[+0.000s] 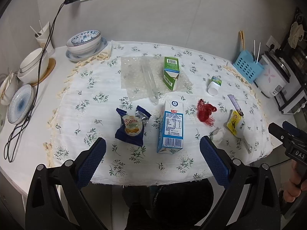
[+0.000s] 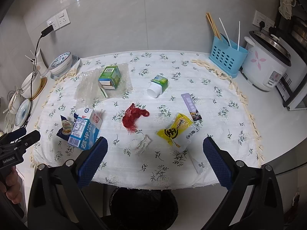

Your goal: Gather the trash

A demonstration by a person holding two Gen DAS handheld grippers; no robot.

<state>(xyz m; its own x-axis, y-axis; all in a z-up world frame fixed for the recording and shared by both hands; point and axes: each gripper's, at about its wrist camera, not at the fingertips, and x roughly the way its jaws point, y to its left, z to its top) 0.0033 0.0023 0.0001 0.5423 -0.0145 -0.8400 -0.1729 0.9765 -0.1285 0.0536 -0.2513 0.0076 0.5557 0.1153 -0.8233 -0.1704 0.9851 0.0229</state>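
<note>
1. The left gripper (image 1: 152, 162) hangs over the table's near edge with its jaws spread wide and nothing between them; the right gripper (image 2: 155, 163) is equally released and empty. Each wrist view catches the other gripper at its side edge, with part of the hand holding it.
2. Below the near edge a black-lined trash bin (image 2: 143, 207) shows its rim clearly in the right wrist view; in the left view it is only a dark shape.
3. Toward the near edge of the flowered tablecloth (image 1: 134, 164) stand a blue milk carton (image 1: 171, 126) and, just left of it, a blue snack wrapper (image 1: 132, 126). In the right view the carton hides most of the wrapper.
4. Toward the near right lie a crumpled white tissue (image 2: 142, 144), a yellow packet (image 2: 177, 129) and a purple sachet (image 2: 191, 106); the right view shows their print, the left only slivers.
5. A red mesh net (image 2: 134, 118) lies mid-table.
6. Farther back, a green carton (image 1: 171, 72) rests on clear bubble wrap (image 1: 132, 72), with a tipped small bottle (image 1: 214, 85) to its right.
7. The left view alone shows a clear tube (image 1: 150, 84) on the wrap.
</note>
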